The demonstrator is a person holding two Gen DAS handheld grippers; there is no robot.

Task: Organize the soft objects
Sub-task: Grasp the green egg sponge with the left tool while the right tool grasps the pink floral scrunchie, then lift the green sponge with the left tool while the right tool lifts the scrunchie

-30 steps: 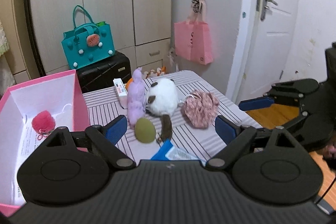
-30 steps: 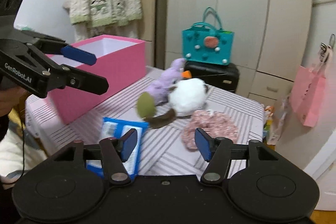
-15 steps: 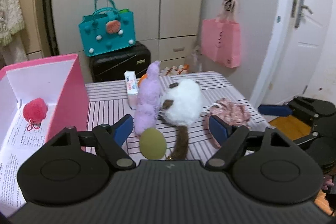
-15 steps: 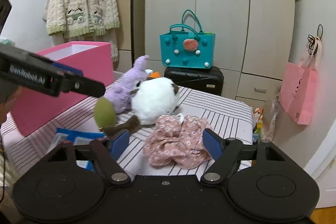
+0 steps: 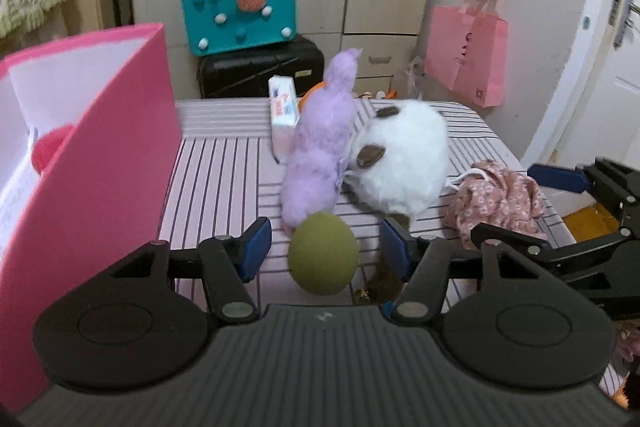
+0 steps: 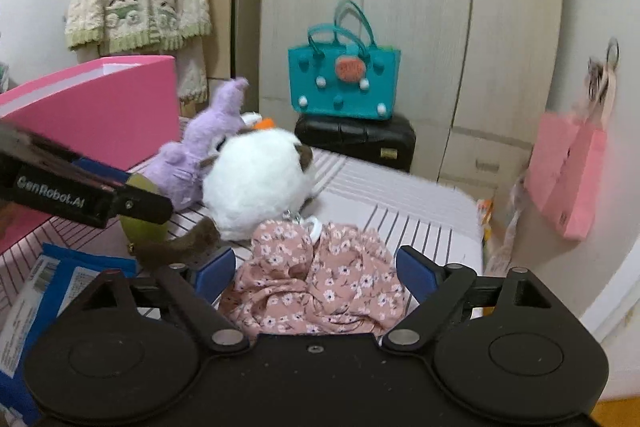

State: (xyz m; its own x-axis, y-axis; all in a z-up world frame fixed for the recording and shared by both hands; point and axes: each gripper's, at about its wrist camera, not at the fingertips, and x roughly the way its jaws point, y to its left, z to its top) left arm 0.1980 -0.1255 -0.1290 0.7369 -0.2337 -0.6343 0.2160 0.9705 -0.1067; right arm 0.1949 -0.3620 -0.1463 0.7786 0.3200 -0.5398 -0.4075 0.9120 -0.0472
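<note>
Reaching is the step: my left hand-held gripper [image 5: 324, 247], jaws just narrowing, brackets the green ball [image 5: 323, 253] untouched, my right hand-held gripper [image 6: 316, 269], just widening, straddles the floral cloth [image 6: 316, 283] on the striped surface [image 5: 224, 163]; both need squeezing next.

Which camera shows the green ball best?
The left wrist view: the green ball sits whole between the left gripper's open fingers. In the right wrist view, that gripper's arm hides most of the ball.
</note>
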